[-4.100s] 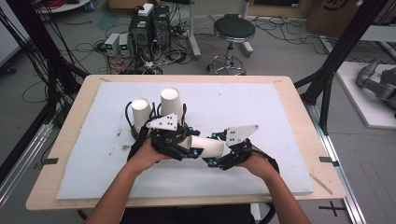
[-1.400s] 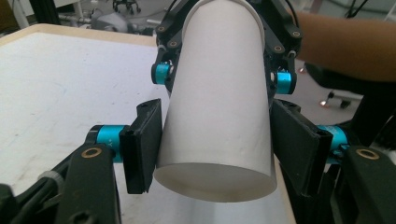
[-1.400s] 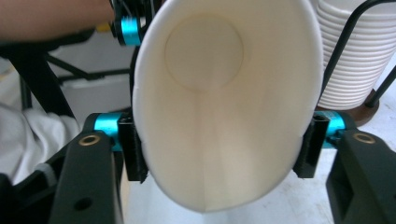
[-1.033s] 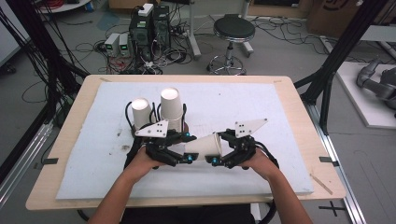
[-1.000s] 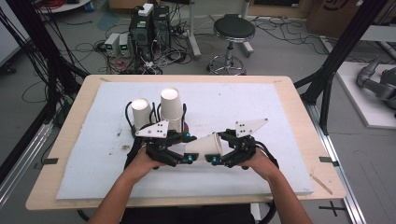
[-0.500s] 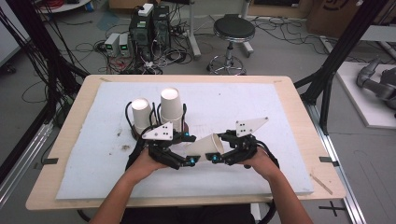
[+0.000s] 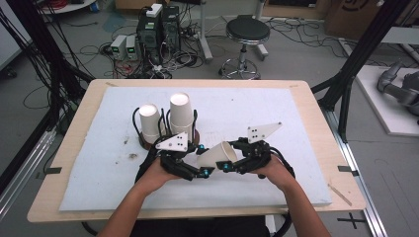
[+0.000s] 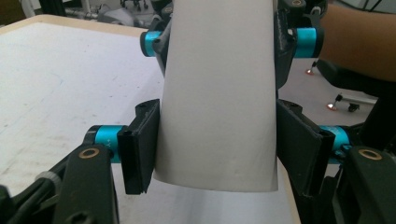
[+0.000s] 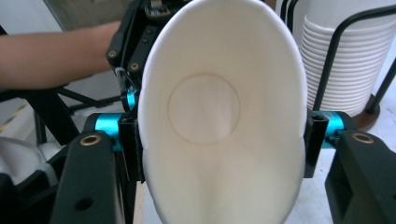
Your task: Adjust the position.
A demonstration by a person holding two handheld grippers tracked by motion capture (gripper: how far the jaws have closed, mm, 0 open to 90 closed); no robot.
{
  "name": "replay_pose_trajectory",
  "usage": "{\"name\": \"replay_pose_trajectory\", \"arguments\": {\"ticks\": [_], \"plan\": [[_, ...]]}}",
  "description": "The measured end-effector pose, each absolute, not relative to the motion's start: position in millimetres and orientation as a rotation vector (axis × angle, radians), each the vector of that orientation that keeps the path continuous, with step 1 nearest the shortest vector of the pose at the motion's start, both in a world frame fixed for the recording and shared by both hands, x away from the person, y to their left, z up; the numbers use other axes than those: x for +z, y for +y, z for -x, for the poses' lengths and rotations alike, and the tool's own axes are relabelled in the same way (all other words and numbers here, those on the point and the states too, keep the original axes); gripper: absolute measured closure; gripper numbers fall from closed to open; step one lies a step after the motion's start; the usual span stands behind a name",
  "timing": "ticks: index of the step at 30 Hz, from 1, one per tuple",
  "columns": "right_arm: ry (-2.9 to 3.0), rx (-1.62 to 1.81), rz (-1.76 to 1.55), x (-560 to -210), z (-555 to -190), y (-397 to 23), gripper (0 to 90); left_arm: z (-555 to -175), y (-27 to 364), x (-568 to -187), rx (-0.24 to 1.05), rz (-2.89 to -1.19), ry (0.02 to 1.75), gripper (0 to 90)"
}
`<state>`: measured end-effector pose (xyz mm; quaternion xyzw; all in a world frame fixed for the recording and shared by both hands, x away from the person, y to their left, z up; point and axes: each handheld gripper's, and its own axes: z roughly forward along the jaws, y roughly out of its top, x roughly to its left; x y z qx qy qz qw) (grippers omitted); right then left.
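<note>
A white paper cup (image 7: pixel 217 154) is held on its side above the near worktop (image 7: pixel 306 128), clamped at its base by the left gripper (image 7: pixel 203 172), whose jaws have just been closing, and squeezed at its rim by the right gripper (image 7: pixel 226 167). Farther off, two cup stacks (image 7: pixel 180 116) are seen.

My forearms reach in side by side, my left tongs (image 7: pixel 203 171) having just been closing onto the narrow end between their jaws, my right tongs (image 7: pixel 226 167) clamped around the wide rim.
</note>
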<state>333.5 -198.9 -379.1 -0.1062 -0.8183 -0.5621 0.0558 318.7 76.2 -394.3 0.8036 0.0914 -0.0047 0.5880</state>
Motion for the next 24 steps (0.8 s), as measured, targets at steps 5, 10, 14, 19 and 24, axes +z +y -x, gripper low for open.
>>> {"name": "replay_pose_trajectory", "arguments": {"ticks": [5, 10, 14, 19, 24], "plan": [[-2.398, -1.785, 0.358, -378.4, -333.1, -200.2, 27.7, -317.5, 77.4, -396.8, -0.047, -1.796, 0.217, 36.1], [-2.337, -1.849, 0.397, -378.9, -331.5, -200.7, 23.3, -318.2, 83.3, -397.6, -0.061, -1.705, 0.246, 36.2], [-2.330, -1.868, 0.386, -379.1, -332.3, -200.1, 30.1, -318.2, 84.8, -396.9, -0.051, -1.693, 0.242, 36.2], [-2.325, -1.856, 0.359, -378.9, -334.2, -201.3, 35.9, -317.4, 80.5, -399.0, -0.037, -1.743, 0.236, 36.3], [-2.372, -1.818, 0.353, -378.4, -333.7, -201.1, 36.8, -317.4, 75.7, -401.5, -0.021, -1.782, 0.277, 33.3]]}}
